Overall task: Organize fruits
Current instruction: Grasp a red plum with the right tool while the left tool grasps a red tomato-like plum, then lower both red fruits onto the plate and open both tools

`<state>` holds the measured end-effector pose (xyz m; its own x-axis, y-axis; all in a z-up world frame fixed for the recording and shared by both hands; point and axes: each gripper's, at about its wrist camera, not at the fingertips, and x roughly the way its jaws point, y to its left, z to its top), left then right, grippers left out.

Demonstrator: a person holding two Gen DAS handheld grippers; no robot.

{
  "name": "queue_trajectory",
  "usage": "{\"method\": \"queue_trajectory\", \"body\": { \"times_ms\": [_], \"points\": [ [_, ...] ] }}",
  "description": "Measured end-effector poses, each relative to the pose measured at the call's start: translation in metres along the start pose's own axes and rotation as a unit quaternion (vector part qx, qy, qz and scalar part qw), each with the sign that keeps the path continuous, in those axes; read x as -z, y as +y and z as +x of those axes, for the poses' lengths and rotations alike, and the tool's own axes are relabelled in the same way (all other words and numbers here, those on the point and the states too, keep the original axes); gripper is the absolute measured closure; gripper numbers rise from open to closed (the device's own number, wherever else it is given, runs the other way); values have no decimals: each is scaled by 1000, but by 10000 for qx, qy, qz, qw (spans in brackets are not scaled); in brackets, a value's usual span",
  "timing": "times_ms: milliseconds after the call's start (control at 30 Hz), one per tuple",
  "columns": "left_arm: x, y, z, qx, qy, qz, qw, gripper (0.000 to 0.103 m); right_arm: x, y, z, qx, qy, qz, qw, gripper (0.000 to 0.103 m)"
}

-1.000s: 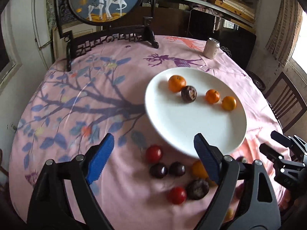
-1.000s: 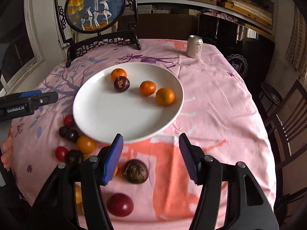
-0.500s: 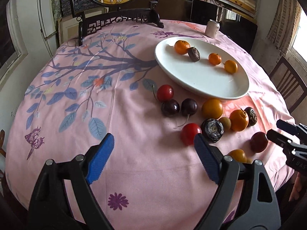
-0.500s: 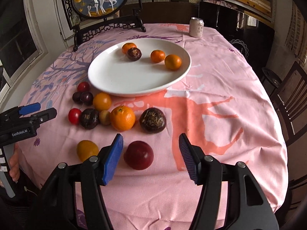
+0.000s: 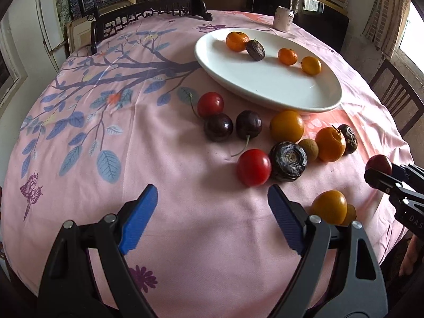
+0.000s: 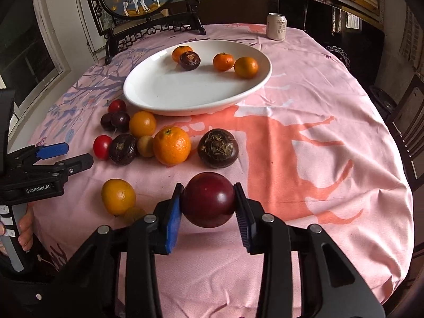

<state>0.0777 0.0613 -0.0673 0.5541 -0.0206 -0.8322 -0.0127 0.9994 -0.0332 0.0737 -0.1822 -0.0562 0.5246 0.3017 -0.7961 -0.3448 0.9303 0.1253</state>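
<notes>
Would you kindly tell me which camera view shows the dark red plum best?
The right wrist view: the dark red plum sits central and large, pressed between the right gripper fingers. The left wrist view shows it only small at the right edge, partly hidden behind that gripper.

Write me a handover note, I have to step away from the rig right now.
Right gripper: jaws just closed on the dark red plum, at the near table edge.
Left gripper: open, empty, just short of the red tomato.
Plate: three oranges and one dark fruit on it.
Left to do: plum to the plate, then the loose fruit on the cloth.
</notes>
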Motion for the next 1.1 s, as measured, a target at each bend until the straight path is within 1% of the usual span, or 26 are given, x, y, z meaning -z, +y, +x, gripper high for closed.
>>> {"method": "queue_trajectory", "body": {
  "times_ms": [100,133,167,200,233,267,300,333,400,467,700,933,1033,1100],
  "points": [
    [-3,-9,13,-38,104,116,9999,17,1,-4,-2,-82,26,81,9999,65],
    [-4,-11,18,-16,147,133,9998,21,2,-5,-3,-96,23,100,9999,65],
    [-6,-14,22,-60,166,142,9997,23,2,-6,-4,-90,9,117,9999,65],
    [-8,-16,24,-164,85,180,9997,28,3,-7,-6,-81,-5,135,9999,65],
    [-11,-16,25,-104,55,183,9998,35,2,-7,-7,-83,-19,155,9998,65],
    [-15,-16,26,-72,27,162,9998,37,3,-8,-8,-89,-35,184,9998,65],
    [-18,-16,28,-45,-9,146,9999,44,3,-9,-10,-93,-51,207,9997,65],
    [-21,-17,28,29,-40,137,9999,56,3,-9,-11,-87,-65,216,9997,65],
    [-23,-17,27,178,-41,99,9998,72,3,-10,-14,-76,-94,239,9996,65],
    [-22,-15,23,349,-17,12,9994,73,3,-11,-17,-70,-121,261,9996,65],
    [-18,-13,-21,502,-391,-2,9980,73,-2,-10,-20,-63,-218,255,9994,65],
    [-21,-12,-40,713,-484,48,9963,73,-4,-6,-17,-65,-157,195,9997,65],
    [-31,-9,-42,723,-472,93,9962,73,-10,-3,-13,-95,-102,93,9999,65],
    [-46,-7,-42,715,-470,140,9962,72,-21,0,-12,-72,-147,-51,9999,65]
  ]
}}
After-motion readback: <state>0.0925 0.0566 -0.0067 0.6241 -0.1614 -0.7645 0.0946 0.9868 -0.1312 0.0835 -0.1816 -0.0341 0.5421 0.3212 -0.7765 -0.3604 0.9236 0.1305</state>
